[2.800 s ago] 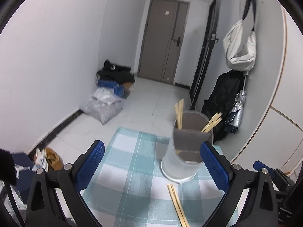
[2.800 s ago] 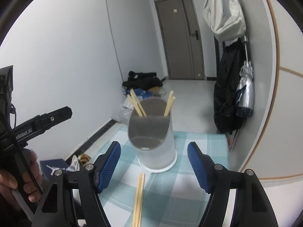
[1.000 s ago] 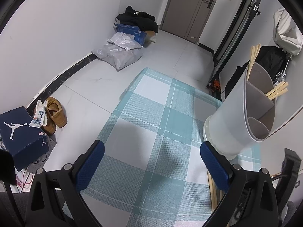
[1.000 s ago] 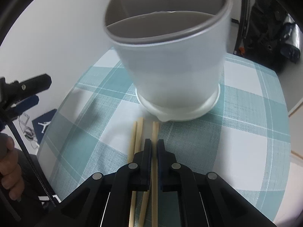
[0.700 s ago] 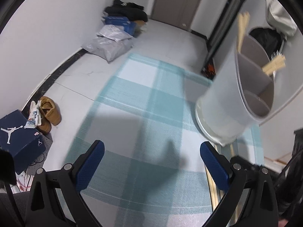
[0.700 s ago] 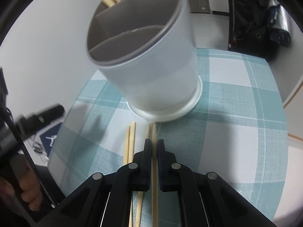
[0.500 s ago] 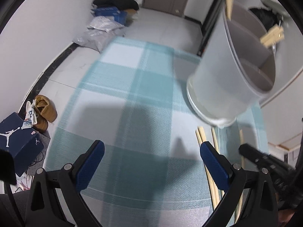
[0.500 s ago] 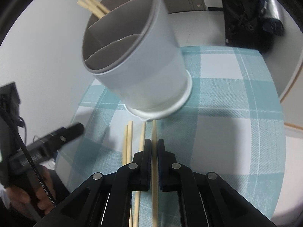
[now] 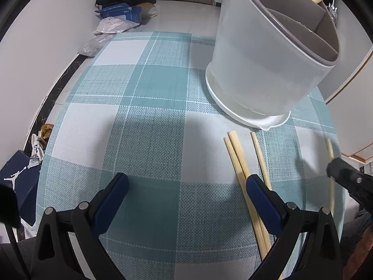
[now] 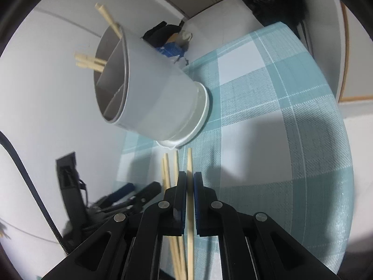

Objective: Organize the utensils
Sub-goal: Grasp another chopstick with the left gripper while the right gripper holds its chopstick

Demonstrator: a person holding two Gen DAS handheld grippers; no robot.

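Chopstick (image 10: 190, 186) between right gripper (image 10: 190, 175) fingers (image 10: 181, 186)

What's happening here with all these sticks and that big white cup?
A person is tidying chopsticks with a handheld gripper in each hand. The right gripper is shut on one chopstick, its tip pointing toward the white divided holder, which already has chopsticks in its compartments. Three more loose chopsticks lie on the checked tablecloth in front of the holder. The left gripper is open above the cloth, holding nothing.
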